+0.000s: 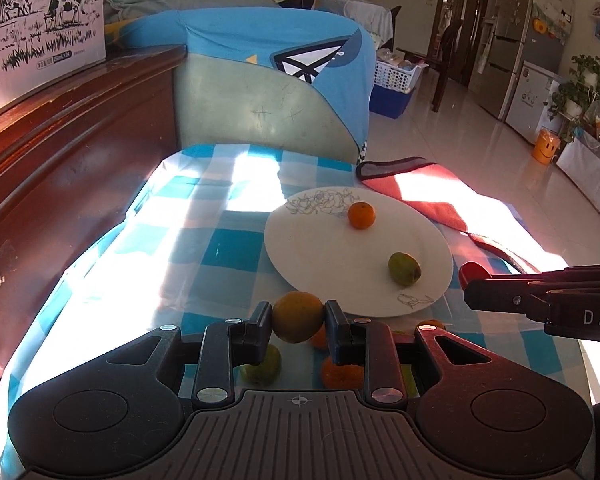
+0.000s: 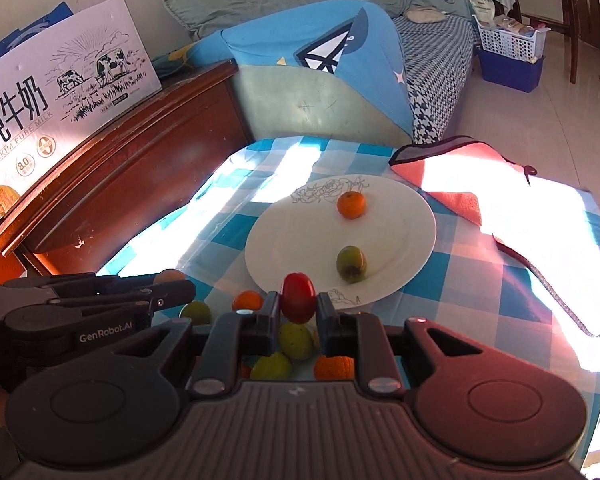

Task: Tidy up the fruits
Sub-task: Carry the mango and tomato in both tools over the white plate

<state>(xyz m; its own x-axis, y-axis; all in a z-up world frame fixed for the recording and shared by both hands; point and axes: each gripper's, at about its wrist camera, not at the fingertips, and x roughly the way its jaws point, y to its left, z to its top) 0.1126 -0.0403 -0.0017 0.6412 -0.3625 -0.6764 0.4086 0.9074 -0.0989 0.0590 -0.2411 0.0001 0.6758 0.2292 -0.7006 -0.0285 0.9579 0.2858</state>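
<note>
I pinch a round yellow-orange fruit [image 1: 297, 317] in my left gripper [image 1: 298, 322] and a small red fruit [image 2: 298, 297] in my right gripper [image 2: 298, 312], both lifted off the loose pile toward the white plate [image 1: 324, 264], where an orange tangerine [image 1: 361, 215] and green fruit [image 1: 404, 268] already sit.

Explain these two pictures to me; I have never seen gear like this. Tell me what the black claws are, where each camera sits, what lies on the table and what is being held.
There is no robot here: a person holds a two-finger gripper in each hand, and a wide-angle camera on each looks forward along its fingers. One picture comes from the left gripper, the other from the right gripper; each also shows the other gripper at its edge.

On the blue checked tablecloth sits a white plate with a small orange and a green fruit on it. More oranges and green fruits lie loose near the grippers, and a red cloth lies beyond the plate.

The left gripper is shut on a yellow-orange fruit; the right is shut on a small red fruit.
</note>
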